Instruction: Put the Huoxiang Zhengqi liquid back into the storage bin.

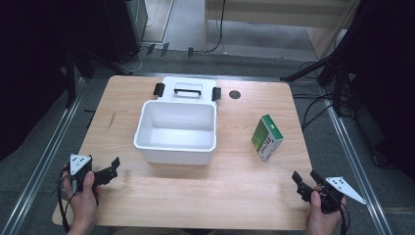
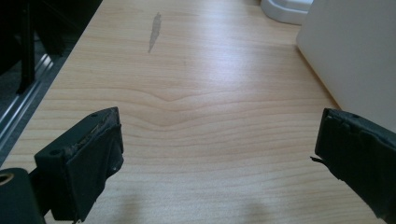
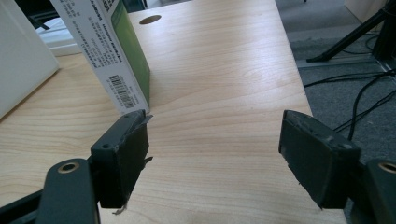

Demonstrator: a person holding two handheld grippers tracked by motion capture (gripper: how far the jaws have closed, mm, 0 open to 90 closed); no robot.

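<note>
An open white plastic bin (image 1: 176, 155) stands in the middle of the wooden table (image 1: 230, 186), with its lid (image 1: 187, 89) lying flat behind it. To the right of the bin a green and white carton (image 1: 266, 138) stands upright. My left gripper (image 1: 113, 169) is held at the near left corner, open, over bare wood (image 2: 219, 135); the bin's wall (image 2: 355, 51) rises ahead on its right. My right gripper (image 1: 306, 177) is at the near right corner, open and holding nothing (image 3: 215, 135). The carton (image 3: 112, 51) stands just beyond its left jaw, apart from it.
A round dark hole (image 1: 235, 94) sits in the tabletop at the back right. Metal rails (image 1: 44, 161) run along both sides of the table. Black stand legs and cables (image 1: 333, 73) lie on the floor at the right.
</note>
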